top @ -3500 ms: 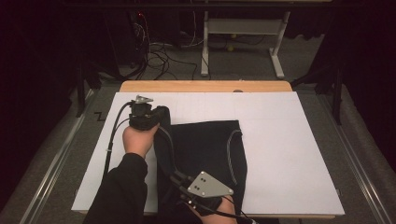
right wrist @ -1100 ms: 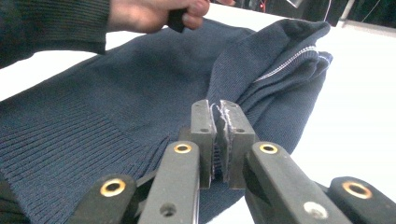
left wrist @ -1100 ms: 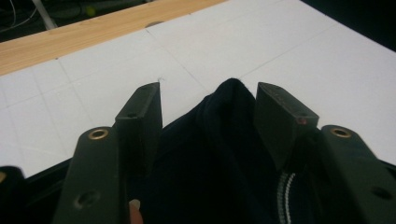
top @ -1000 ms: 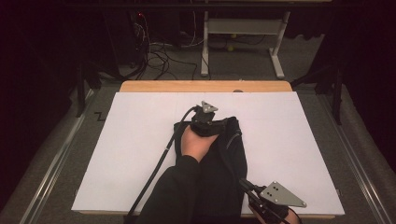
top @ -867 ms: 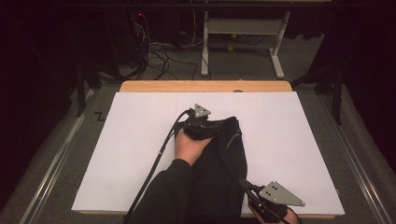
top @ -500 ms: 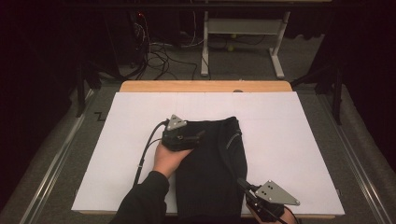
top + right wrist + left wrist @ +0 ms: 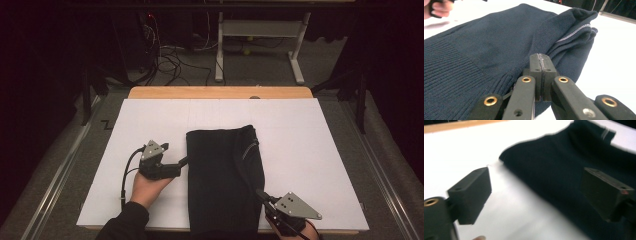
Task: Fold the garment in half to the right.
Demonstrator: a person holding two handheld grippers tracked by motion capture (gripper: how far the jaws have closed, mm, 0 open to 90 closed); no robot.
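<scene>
The dark sweater (image 7: 222, 180) lies folded into a narrow strip mid-surface (image 7: 325, 150), near end at the front edge — the fold looks largely done, perhaps one more to go. Left gripper (image 7: 181, 162) hovers just beside its left edge, jaws wide apart. Right gripper (image 7: 543, 65), low at the front-right hem, has jaws pressed together; whether cloth is pinched, I cannot tell.

Jaws together against navy sweater (image 7: 499, 50)

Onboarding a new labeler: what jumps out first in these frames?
The dark folded sweater in the middle of the white table, running from mid-table to the near edge. Then the left gripper, open beside the sweater's left edge, and the right gripper, jaws together at its near right hem.
</scene>
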